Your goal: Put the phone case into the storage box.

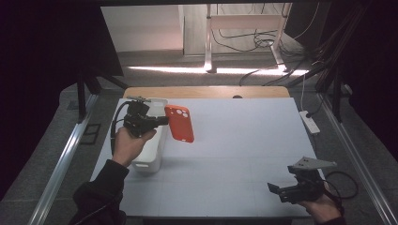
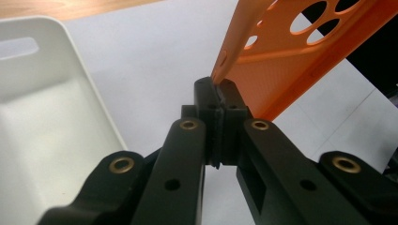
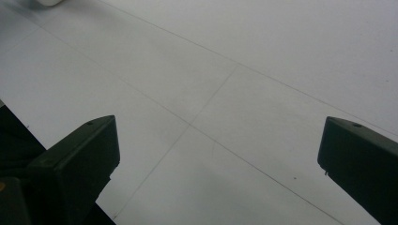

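1. High view: the left gripper (image 1: 162, 120) is lifted over the white bin (image 1: 152, 154), which stands at the left side of the table (image 1: 234, 154). Its jaws pinch the near edge of an orange phone case (image 1: 179, 123). The case hangs in the air just to the right of the bin, above the table top, with its camera holes at the far end. The right gripper (image 1: 277, 190) is well apart from the bin, low at the table's near right corner, with its jaws spread and nothing between them.

2. Left gripper view: the left gripper (image 2: 218, 101) has its jaws pressed together on one edge of the orange phone case (image 2: 291, 61). The case rises tilted from the tips, away from the white bin (image 2: 47, 122), whose hollow lies open on the other side of the jaws.

3. Right gripper view: the right gripper (image 3: 218, 145) has its jaws wide apart over the bare table (image 3: 234, 70). A corner of the white bin (image 3: 47, 2) shows far off.
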A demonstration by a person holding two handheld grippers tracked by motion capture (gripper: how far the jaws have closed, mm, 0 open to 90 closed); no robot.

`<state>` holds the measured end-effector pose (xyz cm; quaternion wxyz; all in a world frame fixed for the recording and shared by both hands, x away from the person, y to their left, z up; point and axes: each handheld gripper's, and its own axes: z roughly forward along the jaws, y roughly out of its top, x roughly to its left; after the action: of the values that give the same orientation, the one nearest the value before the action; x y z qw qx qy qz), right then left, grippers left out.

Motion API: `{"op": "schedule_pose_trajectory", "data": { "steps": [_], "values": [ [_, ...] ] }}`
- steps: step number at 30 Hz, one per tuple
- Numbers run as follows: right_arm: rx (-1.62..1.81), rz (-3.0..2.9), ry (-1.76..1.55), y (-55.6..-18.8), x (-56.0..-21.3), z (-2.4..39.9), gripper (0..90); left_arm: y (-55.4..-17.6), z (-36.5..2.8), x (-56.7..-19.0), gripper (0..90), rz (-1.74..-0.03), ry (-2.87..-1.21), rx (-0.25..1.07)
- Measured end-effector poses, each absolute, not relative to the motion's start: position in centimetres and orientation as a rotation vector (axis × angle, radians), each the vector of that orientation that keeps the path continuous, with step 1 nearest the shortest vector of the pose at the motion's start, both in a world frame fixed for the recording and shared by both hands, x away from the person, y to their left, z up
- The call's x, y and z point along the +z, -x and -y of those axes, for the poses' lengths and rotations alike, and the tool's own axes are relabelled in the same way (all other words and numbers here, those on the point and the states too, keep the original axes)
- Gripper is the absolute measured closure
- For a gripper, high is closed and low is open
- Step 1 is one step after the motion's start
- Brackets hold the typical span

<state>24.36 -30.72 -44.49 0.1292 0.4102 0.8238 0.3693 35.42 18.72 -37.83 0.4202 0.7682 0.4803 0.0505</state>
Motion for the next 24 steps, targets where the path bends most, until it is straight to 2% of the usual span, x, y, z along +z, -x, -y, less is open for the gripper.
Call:
{"op": "schedule_pose_trajectory", "data": {
  "steps": [24],
  "values": [
    [1.077,-2.309,-1.270,-23.1,-44.8,34.0,0.0,-37.2,-21.9,-35.3,89.5,-1.297,-1.913,0.220]
  ]
}}
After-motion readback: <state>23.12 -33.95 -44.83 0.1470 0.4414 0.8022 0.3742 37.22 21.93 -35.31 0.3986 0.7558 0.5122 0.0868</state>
